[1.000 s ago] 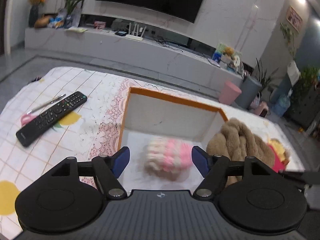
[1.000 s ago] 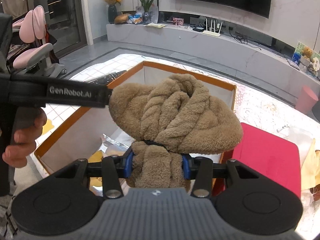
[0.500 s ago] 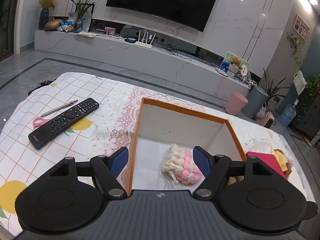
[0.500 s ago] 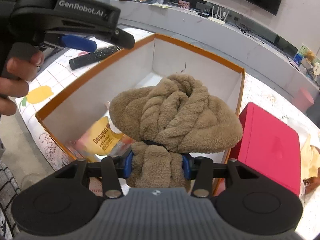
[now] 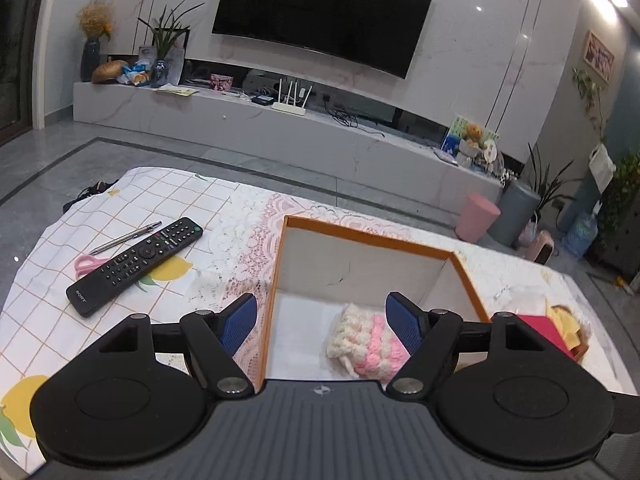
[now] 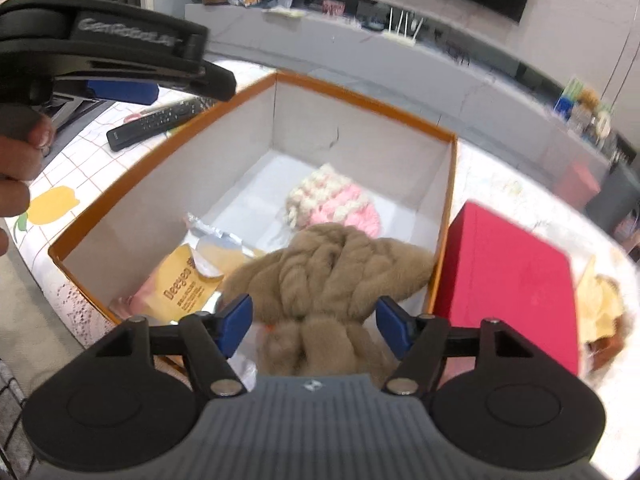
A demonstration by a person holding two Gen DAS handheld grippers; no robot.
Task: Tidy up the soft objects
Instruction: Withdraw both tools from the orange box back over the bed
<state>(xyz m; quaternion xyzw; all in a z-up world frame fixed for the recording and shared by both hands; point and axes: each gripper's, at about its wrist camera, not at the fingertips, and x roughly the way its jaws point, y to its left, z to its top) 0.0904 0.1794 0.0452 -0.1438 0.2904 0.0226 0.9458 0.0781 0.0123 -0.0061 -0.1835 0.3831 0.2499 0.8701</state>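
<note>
An orange-rimmed box [image 5: 360,234] stands on the table; it also shows in the right wrist view [image 6: 160,168]. A pink-and-cream knitted piece [image 5: 362,346] lies on its floor, also seen in the right wrist view [image 6: 332,204]. A brown fluffy knotted piece [image 6: 336,276] lies in the box at its near right corner. My right gripper [image 6: 314,322] is open just above it, fingers apart on either side. My left gripper [image 5: 322,320] is open and empty, held above the box's near left edge; it shows from the side in the right wrist view [image 6: 120,90].
A yellow snack packet [image 6: 188,284] lies in the box's near left part. A red box [image 6: 504,288] sits right of the box, with a yellow soft item [image 6: 600,304] beyond. A black remote [image 5: 136,266], a pen [image 5: 124,238] and pink scissors [image 5: 86,264] lie on the tablecloth at left.
My right gripper lowered the brown piece into the box and opened, letting it go. My left gripper rose and pulled back from the knitted piece, staying open.
</note>
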